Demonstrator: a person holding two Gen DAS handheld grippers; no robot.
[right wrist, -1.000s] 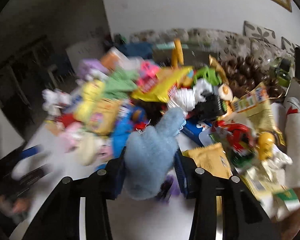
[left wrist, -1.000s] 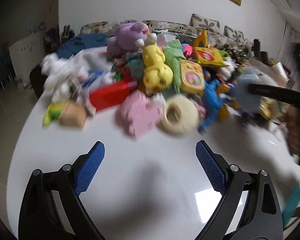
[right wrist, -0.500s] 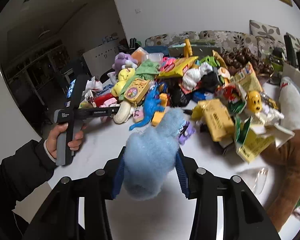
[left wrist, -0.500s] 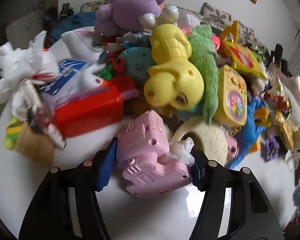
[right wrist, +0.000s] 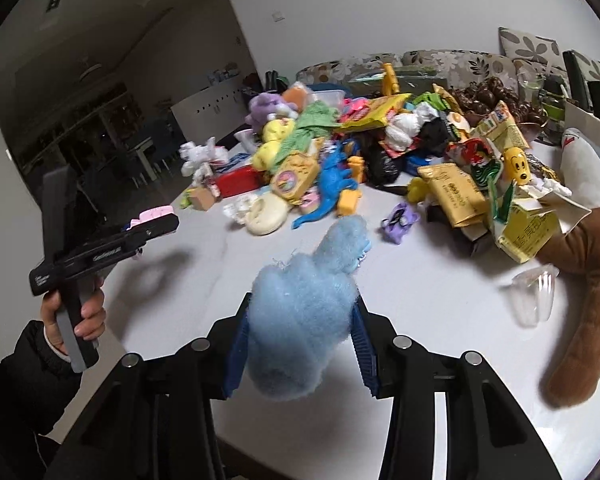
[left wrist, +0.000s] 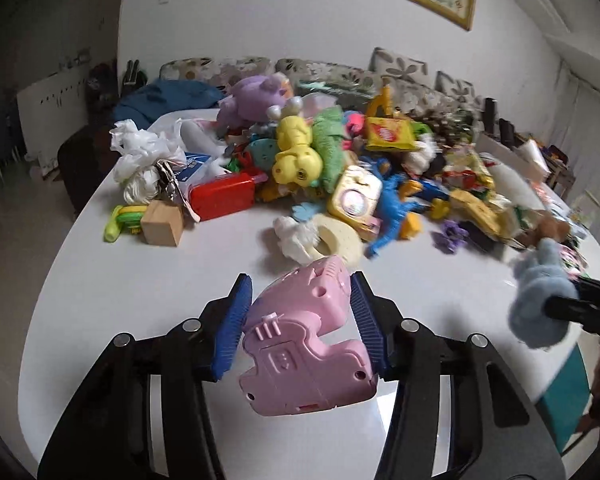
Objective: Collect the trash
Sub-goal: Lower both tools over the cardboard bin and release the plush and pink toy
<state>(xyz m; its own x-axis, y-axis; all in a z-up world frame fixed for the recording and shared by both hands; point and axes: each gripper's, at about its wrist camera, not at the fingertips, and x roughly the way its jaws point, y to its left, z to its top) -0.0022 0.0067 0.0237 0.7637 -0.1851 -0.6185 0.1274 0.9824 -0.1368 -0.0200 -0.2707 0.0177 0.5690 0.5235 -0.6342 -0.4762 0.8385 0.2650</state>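
**Step (est.):** carry phase. Both tools loaded and held above the tabletop, clear of the heap. No bin or bag identifiable in either view, so the drop-off pt is unknown.

**Item 1:** pink moulded-plastic toy w/ screw holes and a raised tab (left wrist: 308, 340). Held by left gripper (left wrist: 300, 324); blue ribbed pads (left wrist: 233, 322) press on both flanks, so the tool is pinching it. Toy sits between the fingers, nose fwd, tail hanging low toward the camera. In the right-wrist view only a pink sliver shows past the tool tip.

**Item 2:** pale-blue fluffy plush piece (right wrist: 304, 308). Held by right gripper (right wrist: 298, 344), pads sunk into the fuzz either side; clamped. Plush bulges above and below the fingers, narrow end pointing at the heap.

**Surface:** white glossy rounded table (left wrist: 140, 304). Heap across the far half, incl. yellow plastic duck-like toy (left wrist: 296, 152), red plastic box (left wrist: 224, 194), wooden cube (left wrist: 162, 228), crumpled white plastic bags (left wrist: 140, 152), clear plastic cup (right wrist: 534, 292) lying nr a brown plush limb (right wrist: 580, 300).

**Next move needs (est.):** keep both grips firm, swing away from table to wherever the container is, release one at a time. Pink toy is hard and slick; may pivot if the squeeze eases. Wrappers and bags in the heap not yet picked.
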